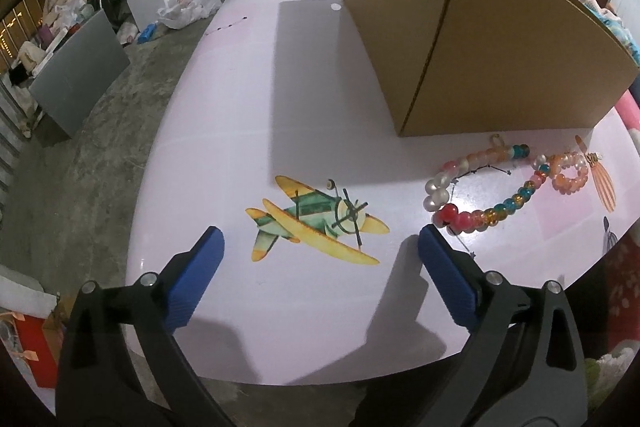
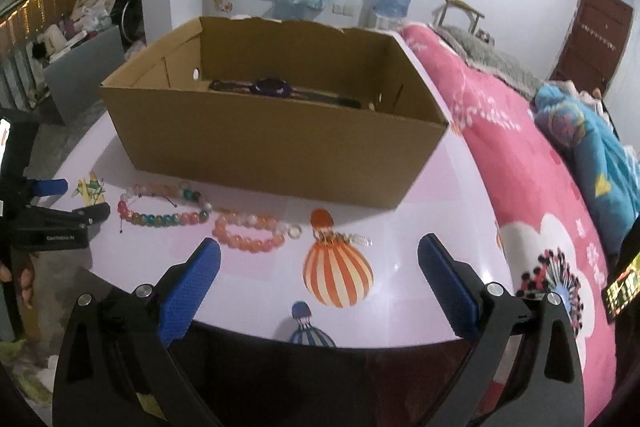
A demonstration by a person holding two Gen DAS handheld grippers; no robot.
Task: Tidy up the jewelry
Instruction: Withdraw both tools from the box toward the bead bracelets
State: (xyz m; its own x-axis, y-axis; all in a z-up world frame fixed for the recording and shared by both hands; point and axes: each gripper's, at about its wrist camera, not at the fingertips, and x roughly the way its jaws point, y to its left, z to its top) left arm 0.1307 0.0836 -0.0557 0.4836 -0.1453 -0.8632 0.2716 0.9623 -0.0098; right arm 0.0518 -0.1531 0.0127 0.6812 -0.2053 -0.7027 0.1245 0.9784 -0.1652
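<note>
A multicoloured bead bracelet [image 1: 486, 187] lies on the pink table in front of the cardboard box [image 1: 472, 39]; it also shows in the right wrist view [image 2: 164, 209]. An orange bead bracelet [image 2: 250, 233] lies right of it, also in the left wrist view [image 1: 570, 173]. A small gold clip [image 2: 344, 238] rests on the balloon print. A dark watch-like piece [image 2: 272, 87] lies inside the box [image 2: 276, 135]. My left gripper [image 1: 320, 239] is open and empty over the airplane print, left of the bracelets. My right gripper [image 2: 320, 251] is open and empty near the table's front edge.
The pink table [image 1: 224, 155] has airplane and balloon prints. A pink bed quilt [image 2: 520, 167] borders the table on the right. The left gripper shows at the left in the right wrist view [image 2: 52, 211]. Clutter, a grey panel [image 1: 80, 83] and bare floor lie left.
</note>
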